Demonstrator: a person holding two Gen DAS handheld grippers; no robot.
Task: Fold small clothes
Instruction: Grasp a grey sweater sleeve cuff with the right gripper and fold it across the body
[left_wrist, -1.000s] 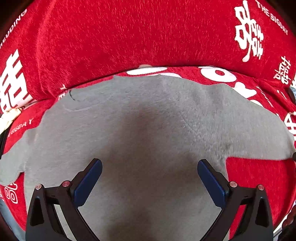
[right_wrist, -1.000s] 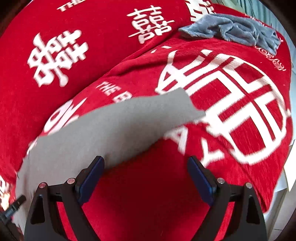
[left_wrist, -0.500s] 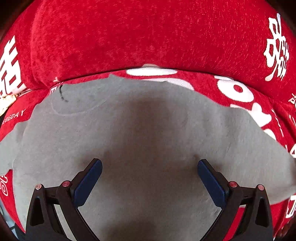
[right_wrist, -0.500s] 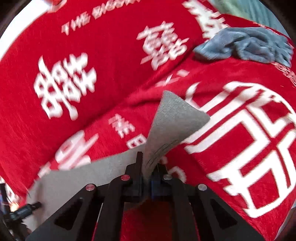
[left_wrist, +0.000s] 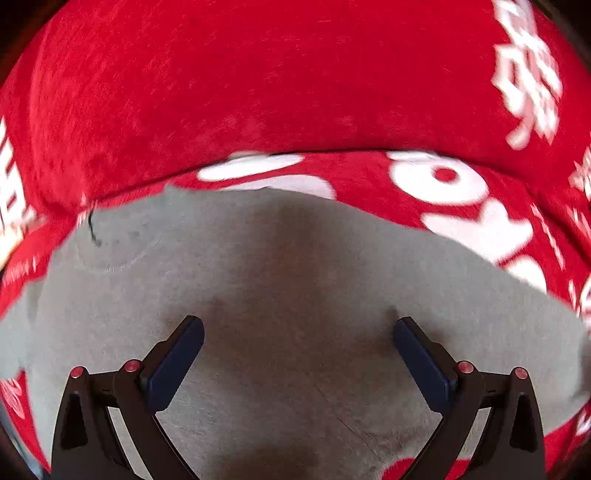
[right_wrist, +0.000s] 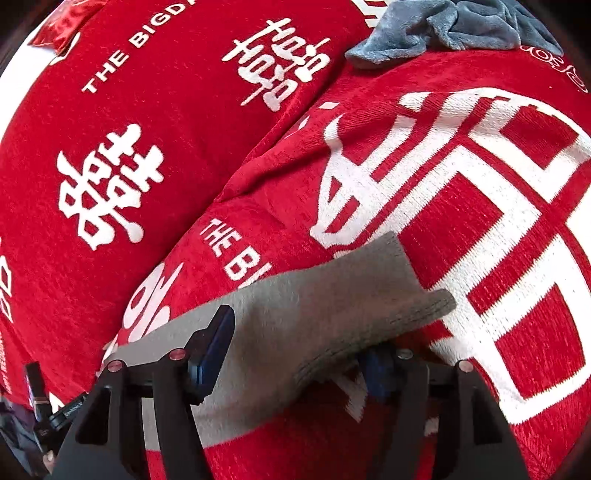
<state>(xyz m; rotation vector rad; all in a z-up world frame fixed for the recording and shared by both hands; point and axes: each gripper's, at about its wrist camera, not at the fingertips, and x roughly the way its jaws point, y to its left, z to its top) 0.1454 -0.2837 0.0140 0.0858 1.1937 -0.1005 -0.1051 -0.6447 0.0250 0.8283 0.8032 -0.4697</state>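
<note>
Two grippers: both are seen spread wide over one grey garment (left_wrist: 295, 288).
Left gripper (left_wrist: 298, 334): jaws are held far apart, nothing is clamped; grey cloth fills the gap between the pads and runs out past both fingers.
Right gripper (right_wrist: 295, 341): jaws have just been opening; the folded grey garment (right_wrist: 332, 302) lies between them, draped over the right-hand finger (right_wrist: 376, 365), and no pinch is seen.
Garment edge: a folded corner is seen just beyond the right gripper's fingertips, to the right.
Red cover (right_wrist: 480, 206): spread under the garment, white characters printed on it.
Blue-grey cloth (right_wrist: 454, 33): bunched well beyond the fingers, far right.
</note>
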